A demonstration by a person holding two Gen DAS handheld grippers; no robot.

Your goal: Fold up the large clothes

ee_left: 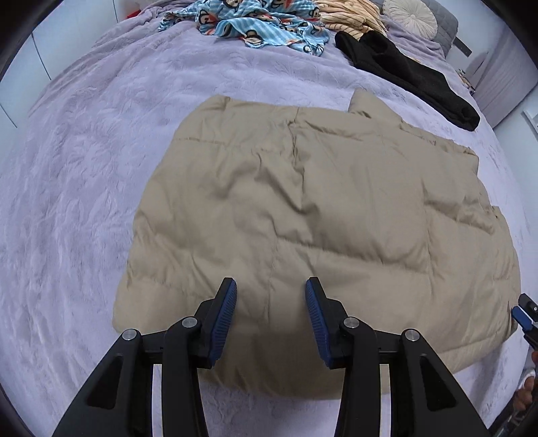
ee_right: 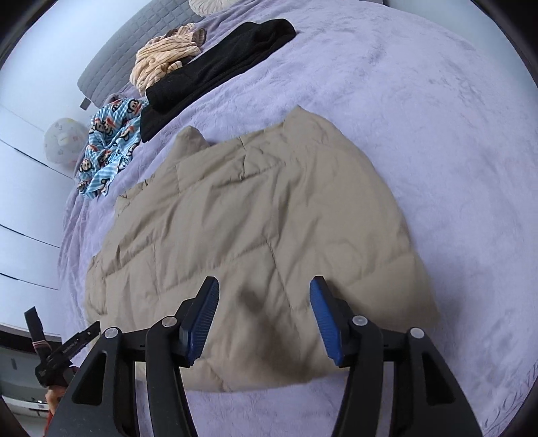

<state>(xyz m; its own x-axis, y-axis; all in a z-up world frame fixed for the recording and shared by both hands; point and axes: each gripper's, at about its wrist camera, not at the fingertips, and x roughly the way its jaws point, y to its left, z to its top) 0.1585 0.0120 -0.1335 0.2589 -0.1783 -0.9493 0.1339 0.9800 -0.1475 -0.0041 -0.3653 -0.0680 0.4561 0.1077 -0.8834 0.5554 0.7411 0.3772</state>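
Note:
A tan quilted jacket (ee_left: 319, 215) lies folded into a rough rectangle on the lavender bed cover (ee_left: 84, 201). In the left wrist view my left gripper (ee_left: 270, 285) hovers above the jacket's near edge, open, with nothing between its blue pads. The right wrist view shows the same jacket (ee_right: 255, 228); my right gripper (ee_right: 265, 284) hangs over its near edge, open and empty. The right gripper's tip (ee_left: 524, 312) peeks in at the right edge of the left wrist view. The left gripper (ee_right: 67, 349) shows at the lower left of the right wrist view.
At the far end of the bed lie a black garment (ee_left: 403, 70), a blue monkey-print cloth (ee_left: 248, 23) and a cream striped garment (ee_left: 349, 15). A round pale cushion (ee_left: 410, 15) rests by the grey headboard (ee_right: 134, 53). A white ball (ee_right: 64, 141) sits beyond the bed.

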